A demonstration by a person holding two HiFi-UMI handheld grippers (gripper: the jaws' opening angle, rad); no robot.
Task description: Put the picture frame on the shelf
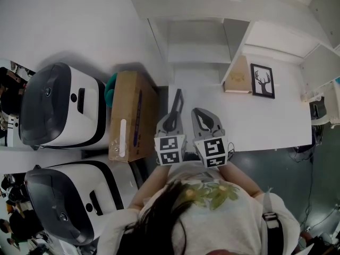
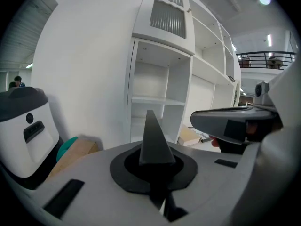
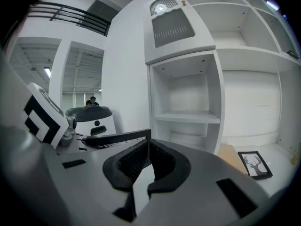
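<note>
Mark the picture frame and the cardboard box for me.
picture frame (image 1: 263, 81): head view, centre of the deer print.
cardboard box (image 1: 133, 116): head view, middle of its top face.

A person, seen from above, holds two grippers side by side close to the chest, both pointing toward the shelf (image 1: 196, 52) and tilted slightly downward. The left gripper (image 1: 176, 104) has its jaws pressed together into one thin wedge, with nothing in them. The right gripper (image 1: 203, 117), just beside it, has bowed jaws meeting at the tips, also empty. The bare left forearm (image 1: 147, 186) reaches forward behind the left gripper, on the side away from the shelf.
</note>
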